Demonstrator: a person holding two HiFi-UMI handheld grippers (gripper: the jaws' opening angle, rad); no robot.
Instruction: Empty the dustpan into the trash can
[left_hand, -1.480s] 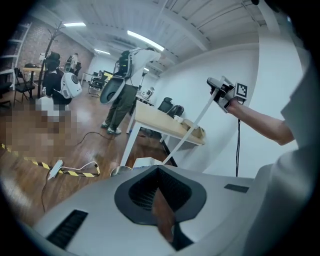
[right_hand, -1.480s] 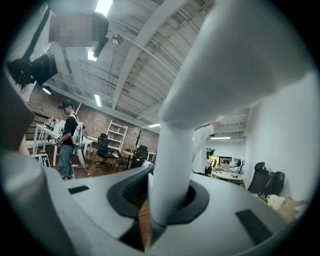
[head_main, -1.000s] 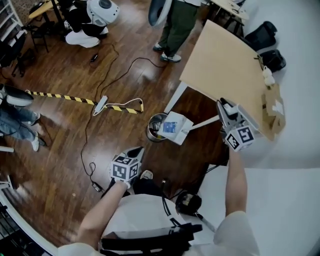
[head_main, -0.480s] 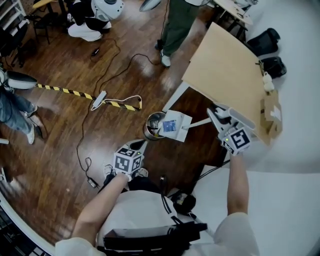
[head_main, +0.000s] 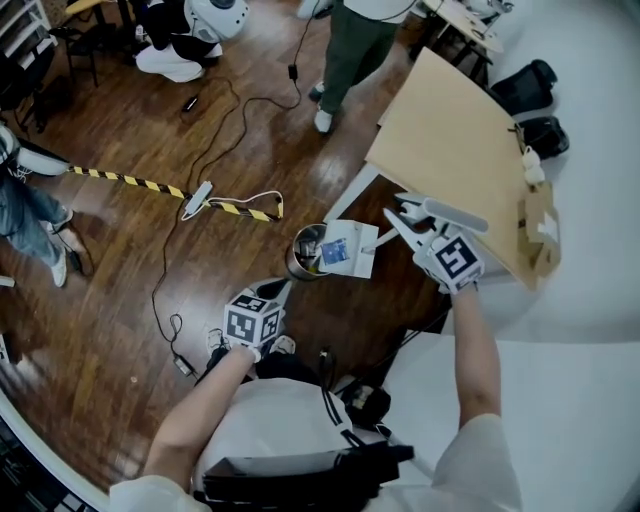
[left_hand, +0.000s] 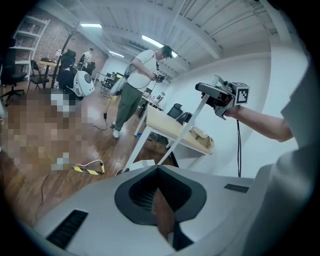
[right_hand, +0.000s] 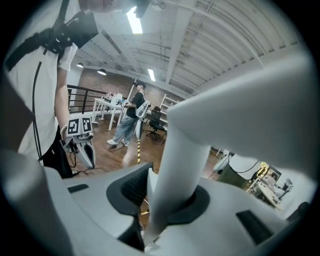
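**Dustpan poised at the trash can's rim**

The right hand-held gripper clamps the smooth, round white handle. The flat plastic dustpan, carrying what looks like a blue scrap, hangs over the right edge of the shiny round trash can. Off-centre, litter could slide past the rim, or the slick handle could twist. The left hand-held gripper, closed and empty, sits just nearside of the trash can.
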